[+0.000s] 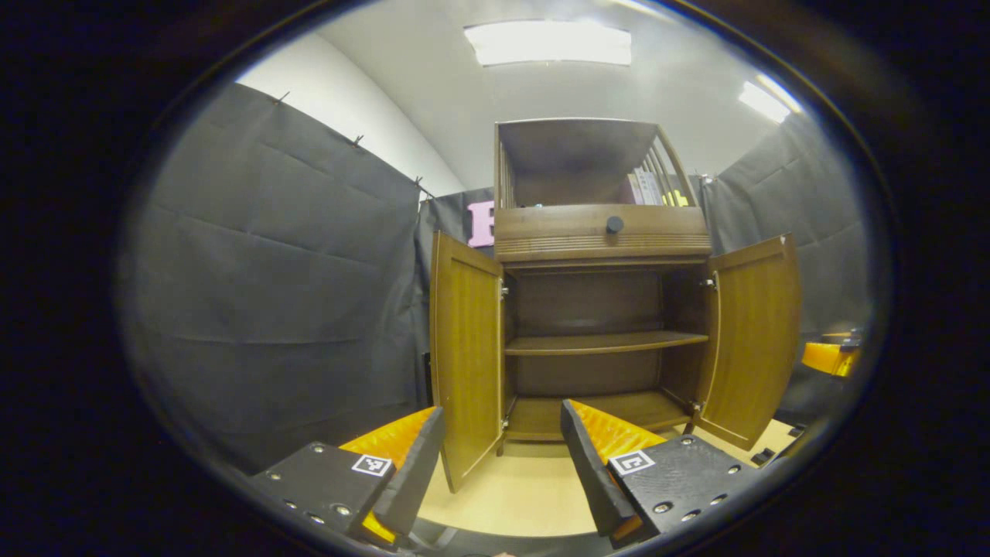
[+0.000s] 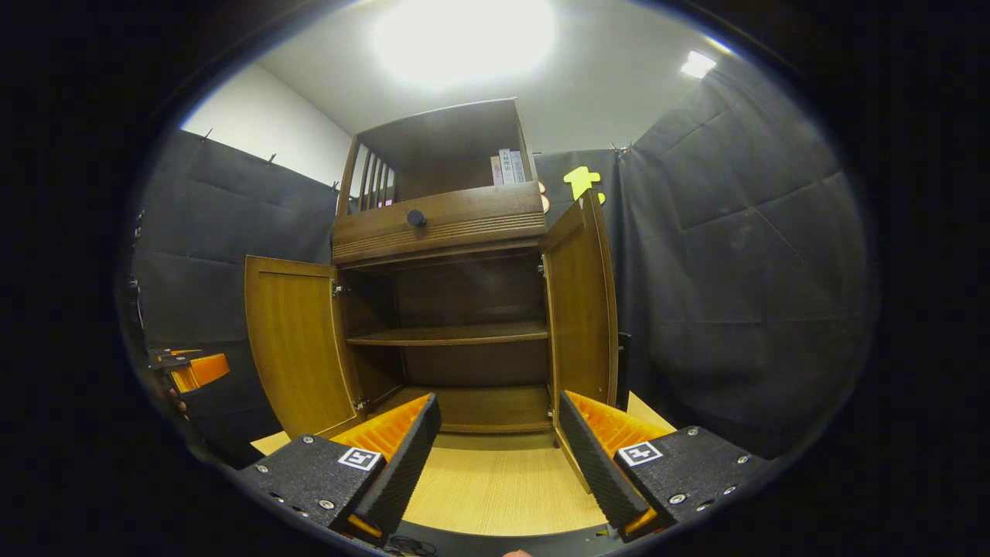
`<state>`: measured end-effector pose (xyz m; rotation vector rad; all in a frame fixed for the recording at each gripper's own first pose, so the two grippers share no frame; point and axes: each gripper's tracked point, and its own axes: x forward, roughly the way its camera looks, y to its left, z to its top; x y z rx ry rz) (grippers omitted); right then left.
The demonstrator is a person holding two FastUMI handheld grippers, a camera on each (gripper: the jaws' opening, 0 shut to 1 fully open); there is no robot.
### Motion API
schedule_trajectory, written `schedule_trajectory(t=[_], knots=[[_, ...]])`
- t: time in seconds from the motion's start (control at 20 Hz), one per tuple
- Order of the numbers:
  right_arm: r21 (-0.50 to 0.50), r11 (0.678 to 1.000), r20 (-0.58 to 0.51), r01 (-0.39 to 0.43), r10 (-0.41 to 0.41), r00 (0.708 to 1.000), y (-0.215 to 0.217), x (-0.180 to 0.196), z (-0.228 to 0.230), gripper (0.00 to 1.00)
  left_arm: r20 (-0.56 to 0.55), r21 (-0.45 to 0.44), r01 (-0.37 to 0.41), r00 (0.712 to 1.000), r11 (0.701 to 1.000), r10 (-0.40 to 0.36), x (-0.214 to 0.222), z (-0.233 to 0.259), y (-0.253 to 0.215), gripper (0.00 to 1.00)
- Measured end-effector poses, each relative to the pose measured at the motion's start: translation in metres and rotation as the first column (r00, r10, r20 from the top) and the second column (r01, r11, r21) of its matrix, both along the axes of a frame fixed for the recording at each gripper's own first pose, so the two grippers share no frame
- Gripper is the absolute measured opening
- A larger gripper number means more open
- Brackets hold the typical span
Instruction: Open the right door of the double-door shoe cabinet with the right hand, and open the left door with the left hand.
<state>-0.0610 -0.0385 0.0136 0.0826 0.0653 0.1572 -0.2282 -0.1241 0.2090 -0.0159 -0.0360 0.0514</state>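
Left gripper (image 1: 503, 464): jaws wide, holding nothing, above tabletop (image 1: 510, 495). Right gripper (image 2: 499, 452): jaws wide, holding nothing. Shoe cabinet (image 1: 603, 309) at 12 o'clock in both views, clear of jaws. Left door (image 1: 466, 363) swung open at 11 o'clock, right door (image 1: 754, 340) open at 2 o'clock. Shelf (image 1: 603, 343) inside bare.

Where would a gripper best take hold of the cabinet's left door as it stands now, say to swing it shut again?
Probably the free vertical edge of the left door, approached from the front. The door stands swung wide, its thin outer edge facing the open left gripper, so the fingers could straddle the panel's thickness. No handle is visible on it.
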Motion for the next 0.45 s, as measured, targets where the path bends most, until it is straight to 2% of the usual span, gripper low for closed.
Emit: schedule_trajectory(t=[0.2, 0.45], knots=[[0.004, 1.000, 0.002, 0.001, -0.001, 1.000, 0.0015, 0.0046, -0.0005, 0.95, 0.007, -0.008, 0.005, 1.000, 1.000, -0.005, 0.0040, 0.0000, -0.0014, 0.92], [-0.031, 0.999, 0.046, 0.005, -0.004, 0.999, 0.0030, 0.0103, 0.0059, 0.95, 0.039, 0.032, -0.042, 0.998, 0.999, 0.041, 0.0073, 0.0074, 0.0059, 0.92]])
